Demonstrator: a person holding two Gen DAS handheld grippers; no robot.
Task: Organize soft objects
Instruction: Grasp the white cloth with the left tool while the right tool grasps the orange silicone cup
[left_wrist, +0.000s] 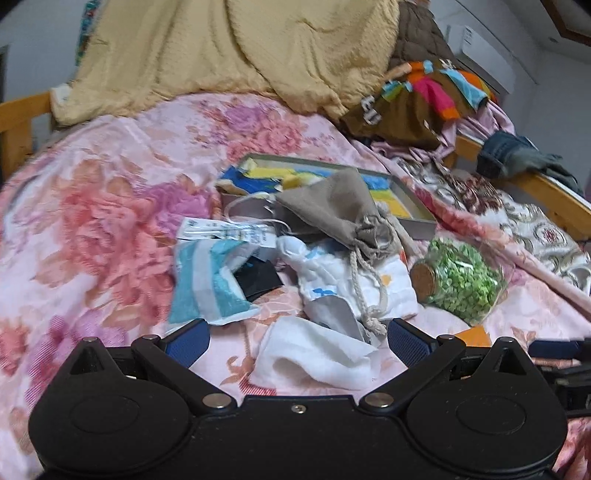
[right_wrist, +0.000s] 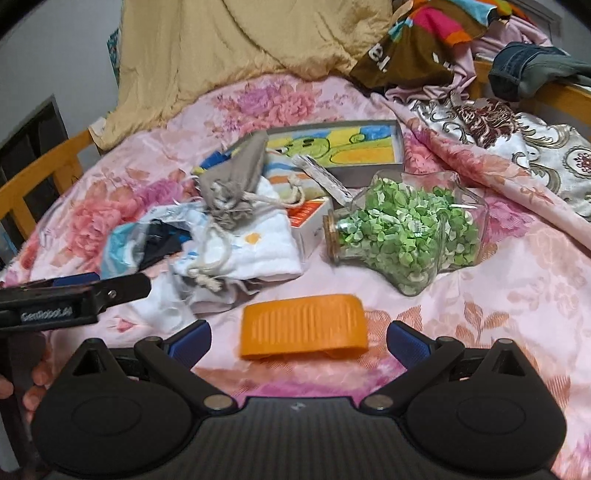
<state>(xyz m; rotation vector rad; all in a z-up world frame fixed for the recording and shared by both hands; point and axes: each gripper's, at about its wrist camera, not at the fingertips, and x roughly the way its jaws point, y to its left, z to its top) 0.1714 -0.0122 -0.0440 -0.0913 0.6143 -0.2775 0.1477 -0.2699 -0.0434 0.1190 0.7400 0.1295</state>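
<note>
A pile of soft things lies on the pink floral bedspread (left_wrist: 92, 206). A grey drawstring pouch (left_wrist: 332, 206) rests on a white printed cloth (left_wrist: 354, 280); the pouch also shows in the right wrist view (right_wrist: 240, 177). A white towel (left_wrist: 314, 354) lies between the fingers of my open left gripper (left_wrist: 297, 338). A teal striped packet (left_wrist: 210, 284) lies left of it. My right gripper (right_wrist: 299, 339) is open around an orange ribbed pad (right_wrist: 303, 326). The left gripper shows in the right wrist view (right_wrist: 110, 286).
A star-shaped glass jar of green paper stars (right_wrist: 406, 232) lies on its side. A flat grey box with a coloured picture (right_wrist: 354, 147) sits behind. A yellow quilt (left_wrist: 221, 51), heaped clothes (left_wrist: 424, 96) and a wooden bed rail (left_wrist: 546, 192) border the bed.
</note>
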